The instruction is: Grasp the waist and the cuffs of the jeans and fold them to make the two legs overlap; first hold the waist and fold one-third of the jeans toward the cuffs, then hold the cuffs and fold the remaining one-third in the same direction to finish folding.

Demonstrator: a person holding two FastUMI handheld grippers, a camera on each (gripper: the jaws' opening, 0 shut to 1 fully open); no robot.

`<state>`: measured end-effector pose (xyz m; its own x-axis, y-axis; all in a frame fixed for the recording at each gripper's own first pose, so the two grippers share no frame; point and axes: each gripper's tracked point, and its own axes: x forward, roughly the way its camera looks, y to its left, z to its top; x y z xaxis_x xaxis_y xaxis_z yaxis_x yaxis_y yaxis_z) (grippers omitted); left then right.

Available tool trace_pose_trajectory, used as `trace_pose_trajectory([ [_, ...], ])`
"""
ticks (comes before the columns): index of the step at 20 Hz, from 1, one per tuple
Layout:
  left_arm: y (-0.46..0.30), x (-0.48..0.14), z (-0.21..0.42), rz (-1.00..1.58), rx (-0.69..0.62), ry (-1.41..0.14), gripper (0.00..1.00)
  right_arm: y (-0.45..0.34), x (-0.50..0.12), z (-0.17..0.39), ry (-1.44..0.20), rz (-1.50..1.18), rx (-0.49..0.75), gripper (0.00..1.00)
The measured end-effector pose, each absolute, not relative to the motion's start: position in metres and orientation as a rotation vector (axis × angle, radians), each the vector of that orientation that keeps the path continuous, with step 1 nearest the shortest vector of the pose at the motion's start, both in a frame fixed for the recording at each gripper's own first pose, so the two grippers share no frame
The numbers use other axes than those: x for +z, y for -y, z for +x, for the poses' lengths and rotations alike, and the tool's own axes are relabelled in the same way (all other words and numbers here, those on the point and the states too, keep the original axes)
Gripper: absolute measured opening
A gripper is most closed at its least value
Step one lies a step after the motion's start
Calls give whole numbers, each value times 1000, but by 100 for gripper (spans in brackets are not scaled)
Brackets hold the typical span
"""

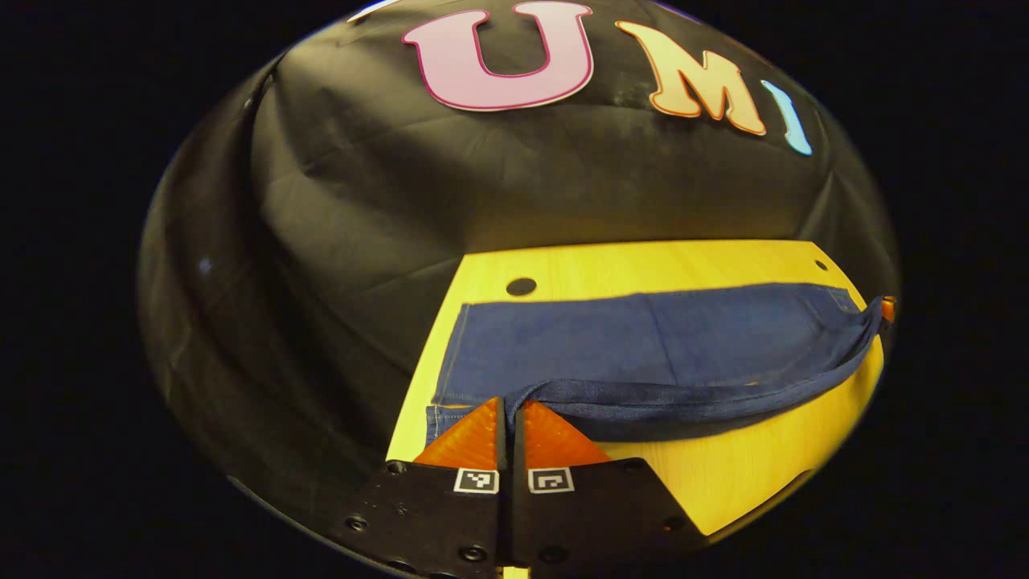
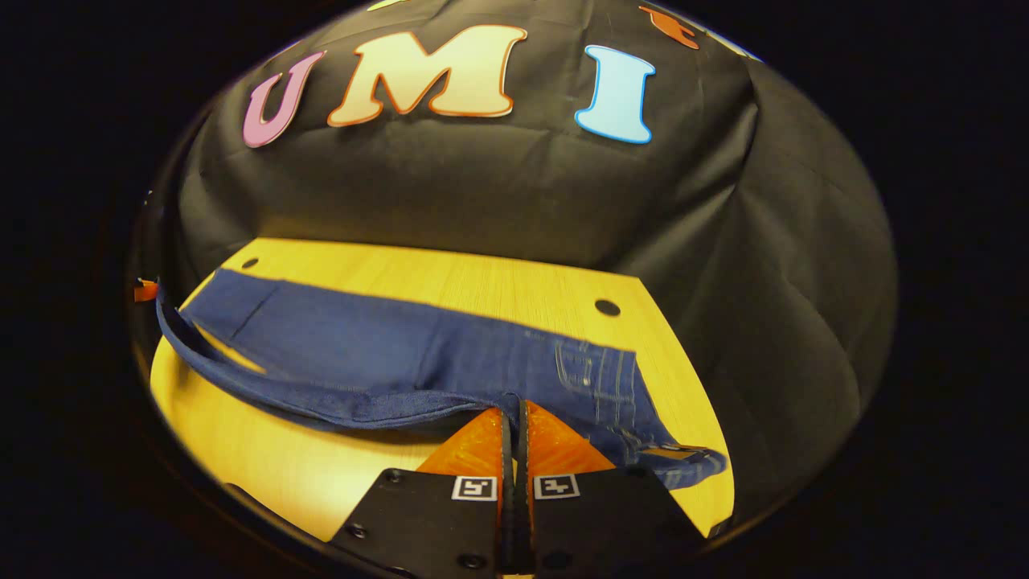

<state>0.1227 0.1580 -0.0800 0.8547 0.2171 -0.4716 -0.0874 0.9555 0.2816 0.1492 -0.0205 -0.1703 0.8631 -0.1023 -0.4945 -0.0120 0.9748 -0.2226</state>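
The jeans are spread along the wooden table, one leg's edge lifted off the board. The left gripper is seen clamped on the hem near the cuffs; the right gripper is pinched on the fabric edge beside the waist — both finger pairs closed on denim. The cloth is judged soft yet weighty — it sags between holds, so seams and hems offer the firmest grip.

jeans spread across table, booth wall behind
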Motion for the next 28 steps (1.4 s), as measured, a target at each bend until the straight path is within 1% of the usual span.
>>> trace_pose_trajectory([
  [1,-158,-78,142,266,177,-507,0,19,-169,168,-509,-195,-63,1],
  [4,-160,-89,199,302,213,-496,0,14,-179,224,-477,-78,-103,2],
  [8,-166,-135,259,356,251,-540,0,12,-227,283,-517,-31,-118,2],
  [12,-156,-159,293,443,245,-552,0,22,-274,310,-588,22,-121,1],
  [14,-145,-162,294,501,254,-569,0,29,-295,313,-614,50,-125,3],
  [16,-136,-154,293,522,271,-571,0,33,-299,315,-611,49,-116,6],
  [17,-130,-154,294,504,268,-565,3,30,-295,314,-611,49,-109,9],
  [18,-123,-158,295,473,255,-566,9,29,-295,313,-617,62,-97,7],
  [19,-111,-155,293,445,249,-569,31,28,-293,310,-627,76,-92,21],
  [22,-89,-142,285,393,248,-559,98,25,-280,305,-625,130,-67,80],
  [23,-80,-140,278,368,235,-557,100,28,-270,299,-621,127,-74,100],
  [24,-77,-140,271,355,223,-543,94,32,-263,295,-614,123,-78,97],
  [26,-55,-130,258,341,197,-526,95,50,-241,281,-592,117,-99,98],
  [28,-34,-121,239,336,153,-519,95,78,-224,262,-591,115,-148,98],
])
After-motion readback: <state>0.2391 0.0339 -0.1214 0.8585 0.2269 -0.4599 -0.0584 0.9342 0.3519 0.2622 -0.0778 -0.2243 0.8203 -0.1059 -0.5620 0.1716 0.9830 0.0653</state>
